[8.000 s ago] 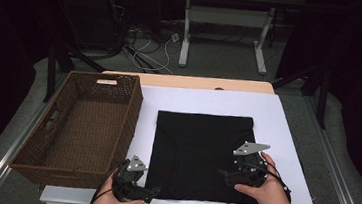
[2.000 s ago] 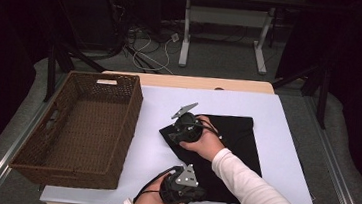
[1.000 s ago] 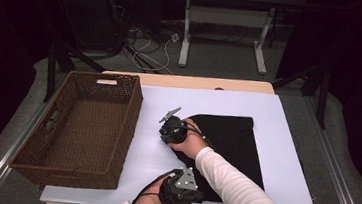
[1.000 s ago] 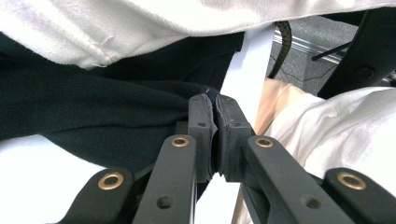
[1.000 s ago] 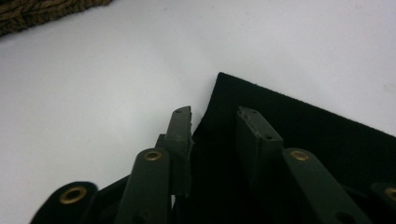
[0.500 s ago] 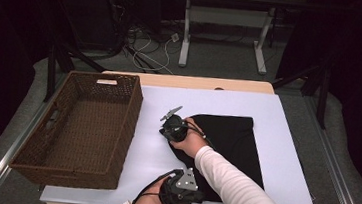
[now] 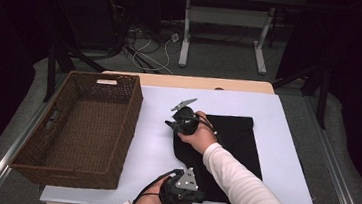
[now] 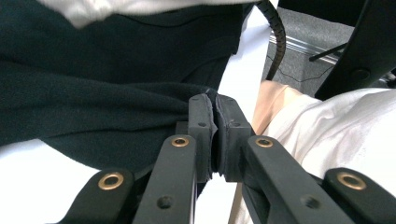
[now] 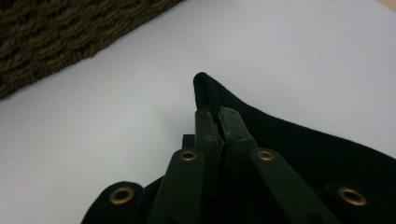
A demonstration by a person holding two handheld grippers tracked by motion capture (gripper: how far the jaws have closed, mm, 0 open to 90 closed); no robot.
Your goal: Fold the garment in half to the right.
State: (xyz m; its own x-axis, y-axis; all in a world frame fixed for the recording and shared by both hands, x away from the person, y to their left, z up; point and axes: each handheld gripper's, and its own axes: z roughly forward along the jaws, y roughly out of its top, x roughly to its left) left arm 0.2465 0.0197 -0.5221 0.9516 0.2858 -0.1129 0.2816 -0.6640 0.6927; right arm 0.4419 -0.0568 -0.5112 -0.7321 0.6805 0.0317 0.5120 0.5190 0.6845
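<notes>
Fingers of both grippers pinch the black cloth (image 7: 230, 147): left gripper (image 7: 194, 196) at its near edge, right gripper (image 7: 170, 126) at its far-left corner, basket (image 7: 86, 128) left, bare bench (image 7: 287, 122) right.

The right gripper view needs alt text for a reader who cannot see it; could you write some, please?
The right gripper is shut on a corner of black cloth, above a white table cover. A brown wicker basket sits at the upper left.
</notes>
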